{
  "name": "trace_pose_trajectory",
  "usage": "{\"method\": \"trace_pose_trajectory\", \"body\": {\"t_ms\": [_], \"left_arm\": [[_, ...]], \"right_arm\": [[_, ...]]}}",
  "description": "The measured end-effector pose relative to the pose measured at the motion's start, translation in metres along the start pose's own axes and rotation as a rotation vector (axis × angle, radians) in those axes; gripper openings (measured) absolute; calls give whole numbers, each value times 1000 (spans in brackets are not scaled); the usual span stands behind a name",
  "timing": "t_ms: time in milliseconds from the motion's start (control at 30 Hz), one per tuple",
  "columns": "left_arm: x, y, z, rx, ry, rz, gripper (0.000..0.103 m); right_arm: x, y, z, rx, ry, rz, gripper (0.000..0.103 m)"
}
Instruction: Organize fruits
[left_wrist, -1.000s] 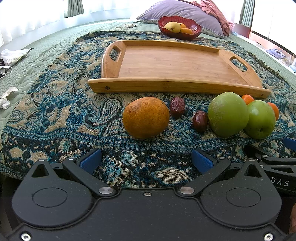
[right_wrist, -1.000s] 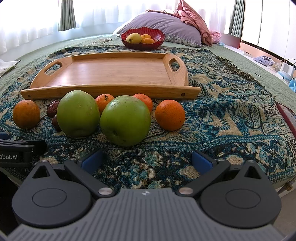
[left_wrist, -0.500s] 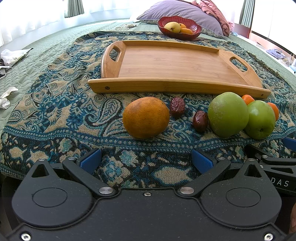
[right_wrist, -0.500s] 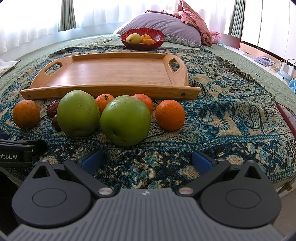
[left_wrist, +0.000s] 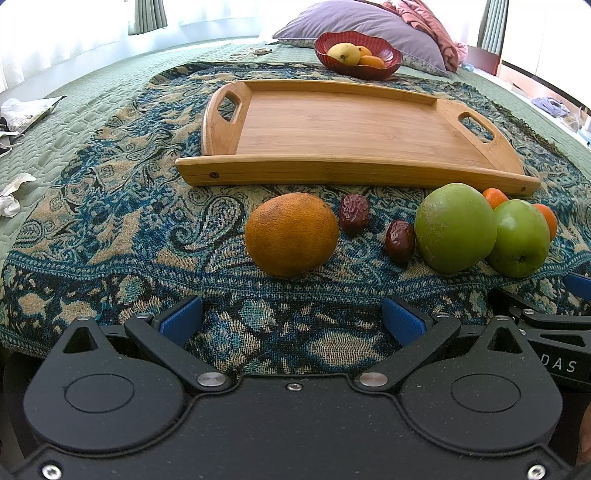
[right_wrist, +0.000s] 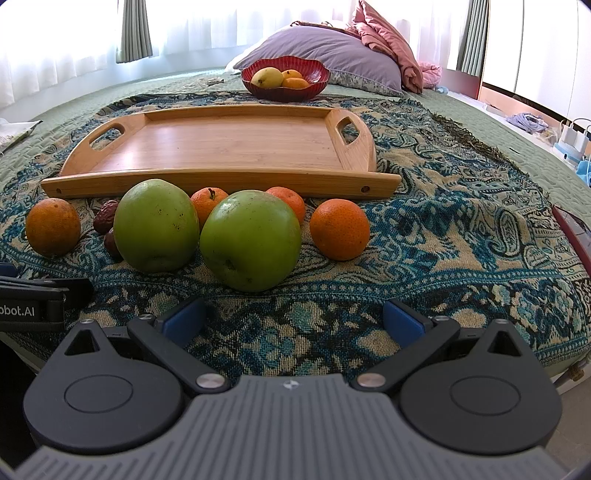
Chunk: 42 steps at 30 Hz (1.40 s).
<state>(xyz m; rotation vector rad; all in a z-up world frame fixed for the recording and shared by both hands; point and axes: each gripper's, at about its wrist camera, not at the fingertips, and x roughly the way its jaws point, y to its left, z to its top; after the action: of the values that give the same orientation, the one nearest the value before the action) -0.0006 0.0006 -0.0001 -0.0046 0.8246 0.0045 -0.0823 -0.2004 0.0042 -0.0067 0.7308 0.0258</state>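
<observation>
The loose fruit lay in a row along the near long side of the wooden tray (right_wrist: 229, 147), probably staged there so each piece needed only a short lift over the low rim. The tray was bare, a smooth bamboo board with a cut-out handle at each end, resting on a woven paisley throw (right_wrist: 443, 236) spread over the bed. Both grippers waited at the bed's near edge, ready to begin. The left gripper (left_wrist: 291, 319) was spread wide and held nothing, aimed at a large orange (left_wrist: 291, 234) with dull, pitted skin; two wrinkled red dates (left_wrist: 354, 214) lay just beside it. The right gripper (right_wrist: 293, 317) was equally wide and empty, facing two glossy green apples (right_wrist: 251, 240) that stood side by side, apparently touching. Three small bright mandarins (right_wrist: 340, 229) sat near the apples, two tucked behind them against the tray. A scalloped red bowl (right_wrist: 286, 79) with yellow and orange fruit stood well beyond the tray, before a purple pillow (right_wrist: 325, 48).
</observation>
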Motion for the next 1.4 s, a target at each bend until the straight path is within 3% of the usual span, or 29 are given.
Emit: {"method": "trace_pose_trajectory", "body": {"t_ms": [300, 600, 1000, 1167, 1233, 1400], "left_arm": [[-1, -1, 0, 7, -7, 7, 103], [-3, -2, -6, 33, -62, 0, 103], [-16, -3, -1, 42, -61, -16, 102], [-30, -11, 2, 96, -137, -36, 97], [-32, -13, 4, 104, -158, -42, 89], [-29, -13, 5, 122, -168, -33, 80]], "right_arm": [[1, 0, -1, -1, -3, 1, 103], [-3, 0, -11, -38, -103, -1, 103], [-19, -11, -18, -2, -186, 88, 103], [-32, -9, -14, 32, -259, 145, 103], [-32, -4, -11, -4, -268, 132, 103], [-25, 6, -7, -59, -268, 72, 88]]}}
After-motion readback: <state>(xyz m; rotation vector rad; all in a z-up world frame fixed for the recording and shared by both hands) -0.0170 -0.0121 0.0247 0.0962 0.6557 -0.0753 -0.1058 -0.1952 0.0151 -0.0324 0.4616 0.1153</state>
